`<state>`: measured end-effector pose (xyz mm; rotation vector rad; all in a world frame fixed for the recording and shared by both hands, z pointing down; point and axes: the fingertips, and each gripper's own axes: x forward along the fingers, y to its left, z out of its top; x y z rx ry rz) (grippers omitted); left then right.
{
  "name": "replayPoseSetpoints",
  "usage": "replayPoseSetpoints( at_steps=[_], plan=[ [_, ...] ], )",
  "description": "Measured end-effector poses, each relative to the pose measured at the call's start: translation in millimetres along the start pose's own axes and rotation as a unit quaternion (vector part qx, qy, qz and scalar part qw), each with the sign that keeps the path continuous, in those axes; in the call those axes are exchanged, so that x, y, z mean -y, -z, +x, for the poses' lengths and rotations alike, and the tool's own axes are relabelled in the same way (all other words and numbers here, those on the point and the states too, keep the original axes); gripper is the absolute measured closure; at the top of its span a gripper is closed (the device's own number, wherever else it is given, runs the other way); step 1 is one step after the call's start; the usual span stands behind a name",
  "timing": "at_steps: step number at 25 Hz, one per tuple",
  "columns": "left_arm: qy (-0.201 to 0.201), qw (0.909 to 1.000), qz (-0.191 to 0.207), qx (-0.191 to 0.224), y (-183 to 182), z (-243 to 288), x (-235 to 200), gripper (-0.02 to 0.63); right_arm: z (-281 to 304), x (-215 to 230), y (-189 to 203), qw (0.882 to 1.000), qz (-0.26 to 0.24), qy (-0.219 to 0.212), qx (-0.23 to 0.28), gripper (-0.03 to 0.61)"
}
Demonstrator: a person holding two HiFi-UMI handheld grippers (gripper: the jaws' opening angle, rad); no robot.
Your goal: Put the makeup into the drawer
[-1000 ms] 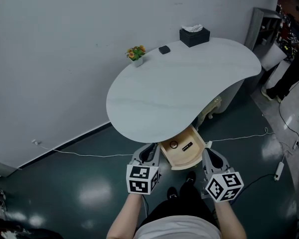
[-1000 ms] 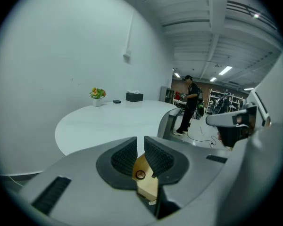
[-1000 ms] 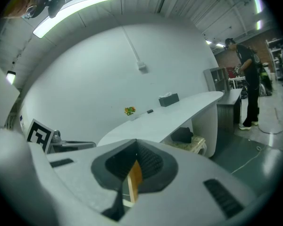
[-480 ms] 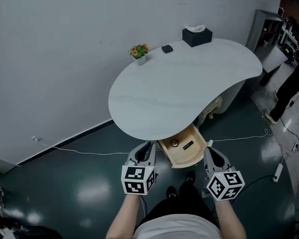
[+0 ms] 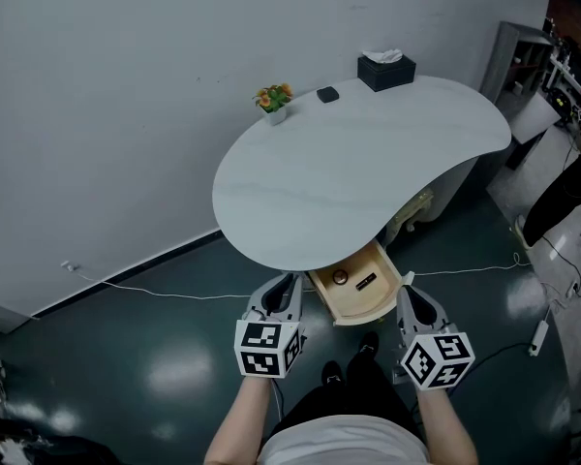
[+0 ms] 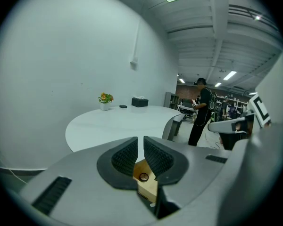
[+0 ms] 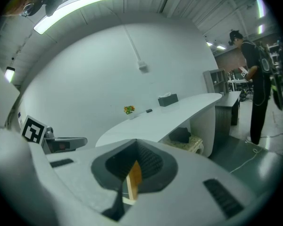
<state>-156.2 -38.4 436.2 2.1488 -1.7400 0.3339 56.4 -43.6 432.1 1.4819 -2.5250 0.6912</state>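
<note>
A light wooden drawer [image 5: 354,299] stands pulled out from under the near edge of the white table [image 5: 358,163]. Inside it lie a small round makeup item [image 5: 340,278] and a flat dark one [image 5: 365,282]. My left gripper [image 5: 289,283] hovers just left of the drawer, its jaws a narrow slit apart with nothing between them. In the left gripper view, behind the gripper's [image 6: 140,140] tips, the drawer [image 6: 150,186] and the round item [image 6: 144,176] show. My right gripper [image 5: 405,294] hangs at the drawer's right side, shut and empty. In the right gripper view the gripper's [image 7: 134,145] tips meet, and the drawer's side [image 7: 134,175] shows beyond.
At the table's far edge stand a small flower pot [image 5: 274,103], a small black object [image 5: 327,94] and a black tissue box [image 5: 386,69]. A person [image 5: 562,201] stands at the right by shelving. A white cable [image 5: 155,296] runs along the dark glossy floor.
My left gripper has drifted a little to the left, away from the drawer's side. The right gripper has stayed put. The person at the right has shifted.
</note>
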Motion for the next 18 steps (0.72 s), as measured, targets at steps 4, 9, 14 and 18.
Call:
replayPoseSetpoints(
  at_steps=[4,9,14,18],
  plan=[
    [-0.001,1.0000,-0.001,-0.002,1.1,-1.3,-0.7,0.572,-0.2,0.1,1.0,1.000,-0.001,0.003,-0.003,0.577],
    [0.000,1.0000,-0.001,-0.005,3.9,-1.8,0.3,0.572,0.2,0.3,3.2,1.000,-0.003,0.003,-0.008,0.577],
    [0.004,1.0000,-0.001,-0.009,6.1,-1.9,1.5,0.572,0.8,-2.3,4.3,1.000,-0.008,0.002,-0.011,0.577],
    [0.006,0.9999,0.000,-0.011,8.0,-0.7,2.3,0.572,1.7,-3.6,6.0,1.000,-0.011,0.002,-0.013,0.577]
  ],
)
